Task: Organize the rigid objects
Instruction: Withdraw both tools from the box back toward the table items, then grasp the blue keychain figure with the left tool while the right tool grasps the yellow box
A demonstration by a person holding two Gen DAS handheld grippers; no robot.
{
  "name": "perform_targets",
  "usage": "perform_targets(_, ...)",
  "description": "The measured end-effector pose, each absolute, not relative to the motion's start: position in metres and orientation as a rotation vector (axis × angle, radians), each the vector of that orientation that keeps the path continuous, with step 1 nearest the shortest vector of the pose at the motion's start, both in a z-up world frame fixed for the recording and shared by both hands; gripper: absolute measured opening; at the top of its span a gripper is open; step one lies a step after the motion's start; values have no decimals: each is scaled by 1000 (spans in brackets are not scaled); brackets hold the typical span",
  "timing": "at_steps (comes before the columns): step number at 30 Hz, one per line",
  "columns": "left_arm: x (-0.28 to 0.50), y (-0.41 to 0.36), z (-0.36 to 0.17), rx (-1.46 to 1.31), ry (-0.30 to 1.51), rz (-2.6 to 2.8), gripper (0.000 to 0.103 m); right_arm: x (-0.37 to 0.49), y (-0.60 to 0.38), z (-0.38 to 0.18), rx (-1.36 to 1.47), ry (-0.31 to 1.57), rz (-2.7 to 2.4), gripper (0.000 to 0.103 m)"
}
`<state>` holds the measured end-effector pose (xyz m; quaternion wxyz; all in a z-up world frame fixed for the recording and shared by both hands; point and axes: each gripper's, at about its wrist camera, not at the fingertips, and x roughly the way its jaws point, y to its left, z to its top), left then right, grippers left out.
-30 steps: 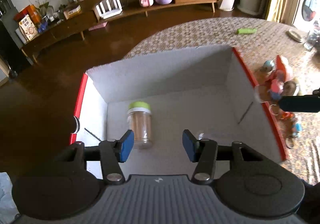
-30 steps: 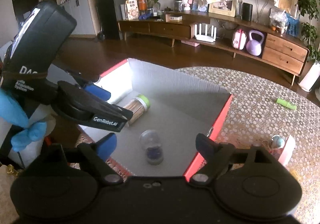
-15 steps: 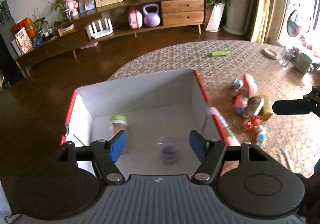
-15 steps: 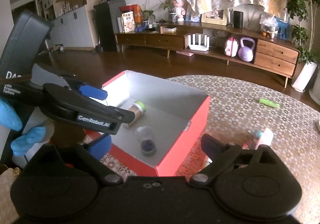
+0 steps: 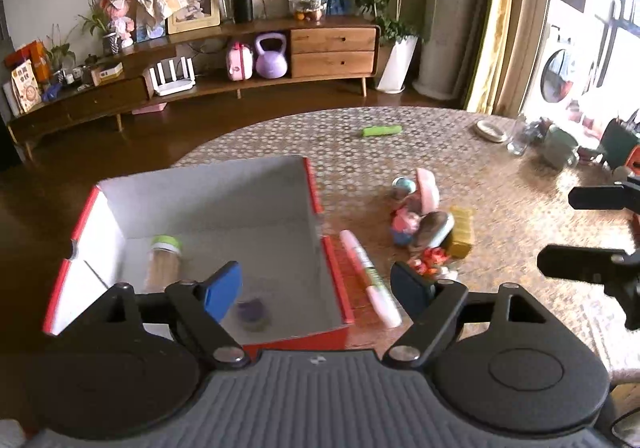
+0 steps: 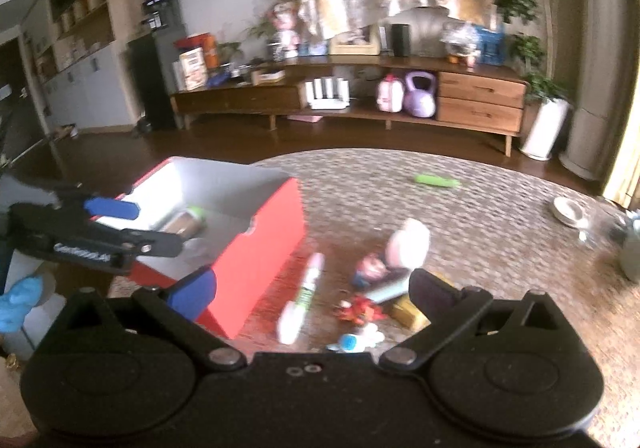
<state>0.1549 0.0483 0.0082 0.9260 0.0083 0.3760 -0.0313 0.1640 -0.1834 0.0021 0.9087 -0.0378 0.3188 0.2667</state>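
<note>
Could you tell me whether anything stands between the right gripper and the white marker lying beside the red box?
Nothing visible does. The right gripper, jaws open, looks straight down on the white marker, which lies bare on the table beside the red box; the toy pile lies to its right.

One red box [image 5: 336, 280], holding two things: one jar [image 5: 162, 264], one small globe [image 5: 252, 310]. One marker [image 5: 370, 278] right of it. One green tube [image 5: 382, 131] far. One toy cluster [image 5: 428, 224], count unclear.
</note>
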Motion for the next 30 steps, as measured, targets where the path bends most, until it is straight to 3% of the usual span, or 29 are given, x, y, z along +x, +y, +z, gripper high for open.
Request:
perform_targets(13,153,-35,-38,40,766,-161,82,191,-233,-32,-58,714,428,103)
perform_targets(30,185,-66,-100,21,826,-145,82,237,-232,-80,-116,800,419,100)
